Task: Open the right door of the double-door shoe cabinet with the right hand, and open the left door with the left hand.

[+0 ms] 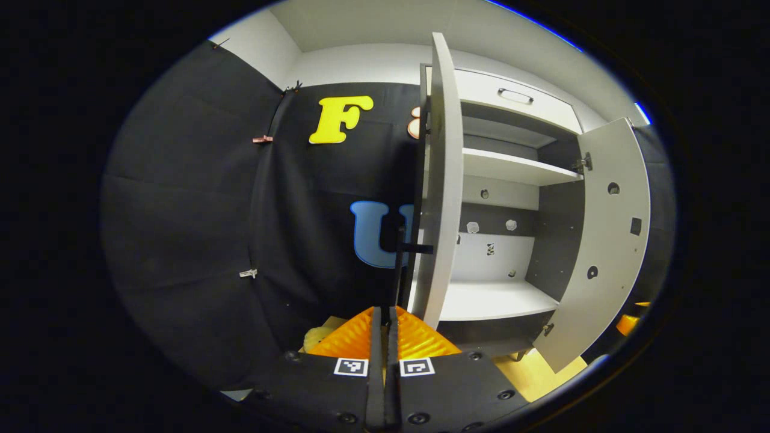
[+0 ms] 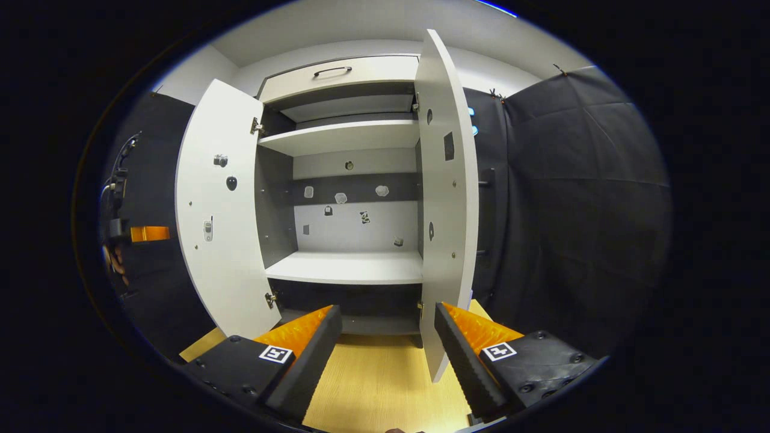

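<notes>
Left gripper sits nearest in the left gripper view, fingers pressed together around the thin black handle of the left door; both fingers look clamped on the bar. Right gripper in the right gripper view has fingers spread wide, holding nothing, with the lower edge of the right door just ahead between them but not touched.

Shoe cabinet: both doors swung out, right door roughly edge-on to the right gripper, left door also open wide on its hinges. Shelves bare inside. A shut drawer front with a dark pull sits above. Task looks nearly complete; what's left, I'd judge, is finishing the left door's swing and letting go.

To do that well: keep the pull along the door's arc, not straight back, so the handle doesn't twist out of the grip; part the fingers fully before backing off so the door isn't dragged.

Wood floor below. Small stickers and fittings dot the cabinet's back panel, too small to read. No brand visible. Square printed markers sit on both grippers.
</notes>
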`<state>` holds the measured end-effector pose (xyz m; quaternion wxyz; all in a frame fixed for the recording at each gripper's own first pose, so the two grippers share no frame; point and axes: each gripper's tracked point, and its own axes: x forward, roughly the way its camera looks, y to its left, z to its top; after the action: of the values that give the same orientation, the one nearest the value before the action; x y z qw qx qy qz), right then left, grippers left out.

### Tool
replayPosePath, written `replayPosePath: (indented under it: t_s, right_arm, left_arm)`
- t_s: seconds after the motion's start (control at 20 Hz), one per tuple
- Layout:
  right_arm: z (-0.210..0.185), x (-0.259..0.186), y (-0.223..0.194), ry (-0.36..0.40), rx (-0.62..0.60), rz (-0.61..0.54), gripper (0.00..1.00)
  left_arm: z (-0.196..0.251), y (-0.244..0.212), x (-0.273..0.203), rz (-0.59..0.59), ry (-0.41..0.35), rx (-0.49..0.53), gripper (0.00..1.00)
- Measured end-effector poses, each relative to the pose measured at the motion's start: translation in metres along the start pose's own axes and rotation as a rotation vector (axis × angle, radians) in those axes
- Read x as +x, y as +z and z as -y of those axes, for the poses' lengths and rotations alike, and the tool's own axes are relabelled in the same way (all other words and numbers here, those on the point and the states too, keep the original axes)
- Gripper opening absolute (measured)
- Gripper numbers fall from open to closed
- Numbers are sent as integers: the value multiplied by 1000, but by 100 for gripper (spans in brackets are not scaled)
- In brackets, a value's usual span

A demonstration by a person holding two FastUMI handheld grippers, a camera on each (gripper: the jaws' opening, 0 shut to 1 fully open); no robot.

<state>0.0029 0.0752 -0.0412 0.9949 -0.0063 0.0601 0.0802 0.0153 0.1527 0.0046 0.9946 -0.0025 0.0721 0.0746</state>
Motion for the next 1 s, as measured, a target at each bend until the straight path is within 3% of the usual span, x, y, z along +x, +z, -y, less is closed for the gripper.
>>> replayPosePath:
  t_s: [0.25,0.3,0.45,0.65,0.7,0.75,0.8,0.9,1.0]
  right_arm:
    - [-26,3,19,-1,-16,34,99]
    - [-32,3,23,1,-18,42,98]
    - [-43,-1,33,-6,-26,67,98]
    - [-40,-9,37,-46,-28,75,98]
    - [-37,-11,37,-57,-26,80,98]
    - [-32,-14,37,-71,-22,84,98]
    - [-26,-14,36,-85,-19,88,98]
    - [-13,-13,36,-114,3,113,98]
    - [-11,-6,35,-101,40,127,98]
  left_arm:
    - [47,16,-37,63,-66,-39,5]
    - [56,16,-41,77,-90,-32,0]
    - [80,12,-45,78,-132,23,11]
    - [108,2,-53,68,-206,19,35]
    - [112,1,-55,77,-223,27,45]
    - [116,-1,-54,84,-227,41,49]
    - [115,-5,-54,85,-221,50,62]
    - [118,-10,-54,86,-213,32,76]
    - [117,-20,-52,74,-195,1,87]
